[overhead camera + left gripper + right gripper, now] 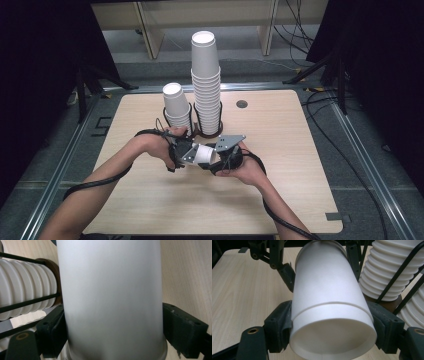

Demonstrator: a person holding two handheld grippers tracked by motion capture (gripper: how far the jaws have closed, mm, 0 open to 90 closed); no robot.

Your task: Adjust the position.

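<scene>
the white paper cup (205,154) lies on its side just above the pale wooden table (300,180), near the two stacks of white paper cups in black wire holders (206,95); the left gripper (186,151) clamps its rim end and the right gripper (220,152) its base end; in the right gripper view a rim line shows partway along the cup, so it looks like two nested cups; pulling them apart and placing them is left.

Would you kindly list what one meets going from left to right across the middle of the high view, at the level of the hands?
Left hand → left gripper → white paper cup lying sideways between the grippers → right gripper → right hand.
</scene>
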